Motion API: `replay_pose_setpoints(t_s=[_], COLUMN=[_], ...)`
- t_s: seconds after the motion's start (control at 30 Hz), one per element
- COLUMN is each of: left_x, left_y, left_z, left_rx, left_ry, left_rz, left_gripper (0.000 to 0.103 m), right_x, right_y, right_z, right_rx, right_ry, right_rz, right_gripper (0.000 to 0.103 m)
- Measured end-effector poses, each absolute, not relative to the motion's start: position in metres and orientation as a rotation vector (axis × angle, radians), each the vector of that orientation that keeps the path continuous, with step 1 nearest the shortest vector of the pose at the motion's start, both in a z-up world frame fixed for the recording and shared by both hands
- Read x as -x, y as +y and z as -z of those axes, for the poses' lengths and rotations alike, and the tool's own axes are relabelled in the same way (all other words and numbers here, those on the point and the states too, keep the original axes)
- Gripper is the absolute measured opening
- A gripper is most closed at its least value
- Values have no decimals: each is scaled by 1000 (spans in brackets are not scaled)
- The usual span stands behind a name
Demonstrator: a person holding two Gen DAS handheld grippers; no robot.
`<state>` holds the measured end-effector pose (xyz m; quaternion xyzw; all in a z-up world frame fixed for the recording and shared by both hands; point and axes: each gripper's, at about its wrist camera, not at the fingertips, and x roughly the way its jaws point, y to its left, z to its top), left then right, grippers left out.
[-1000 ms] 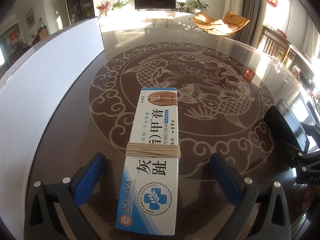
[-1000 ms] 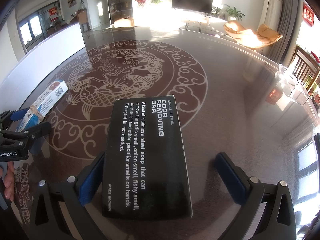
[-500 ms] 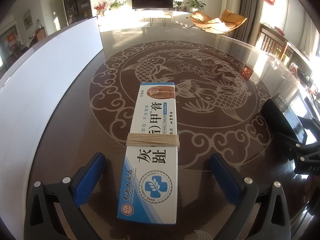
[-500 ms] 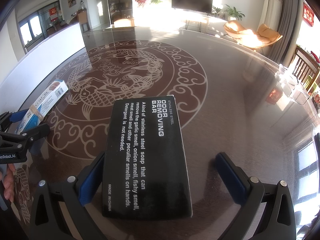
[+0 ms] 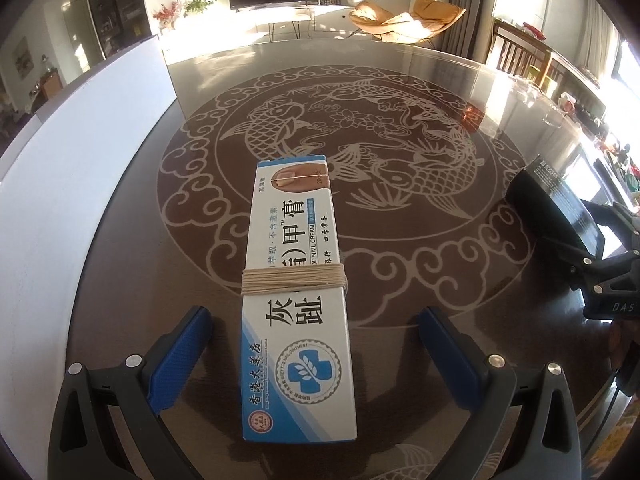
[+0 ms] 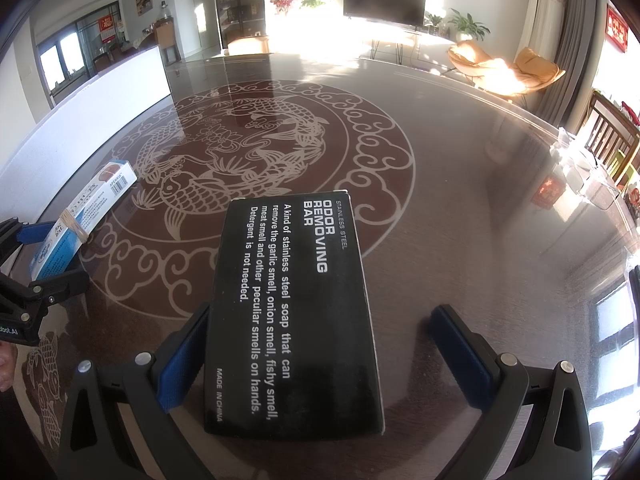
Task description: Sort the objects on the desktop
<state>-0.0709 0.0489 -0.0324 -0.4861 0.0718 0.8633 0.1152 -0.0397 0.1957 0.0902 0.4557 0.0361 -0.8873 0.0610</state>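
Glossy table (image 5: pixel 400 80) in a sunny living room; both tongs, left (image 5: pixel 314 346) and right (image 6: pixel 320 346), lie released around white box (image 5: pixel 296 280) and black box (image 6: pixel 296 312).

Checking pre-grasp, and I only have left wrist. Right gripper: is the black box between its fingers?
Observer: Yes. The black box lies flat on the table between the fingers of the right gripper, jaws open.
Operator: Centred?
Observer: No. It sits hard toward the left pad and overlaps it in the picture, though I cannot tell if they touch. There is a clear gap to the right pad.
Operator: Label up?
Observer: Yes. The top face reads "ODOR REMOVING BAR", stainless steel soap.
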Motion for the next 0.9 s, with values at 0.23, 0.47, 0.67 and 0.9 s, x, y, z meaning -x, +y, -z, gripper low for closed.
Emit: replay_pose_setpoints(t_s=[0.23, 0.47, 0.67, 0.9], left_x=[70, 72, 89, 84], left_y=[48, 48, 52, 58], left_z=[33, 34, 32, 14], left_rx=[1416, 1448, 1611, 1502], left_ry=[206, 204, 222, 246], left_rz=[-2522, -2514, -2429, -2493], left_gripper=[103, 103, 103, 43], right_x=[40, 40, 60, 75], right_y=[196, 196, 195, 197], right_z=[-90, -90, -94, -119], right_rx=[-1379, -1379, -1555, -1627], right_ry=[109, 109, 173, 184], right_rz=[2684, 2684, 2503, 2364], right_gripper=[103, 103, 103, 59])
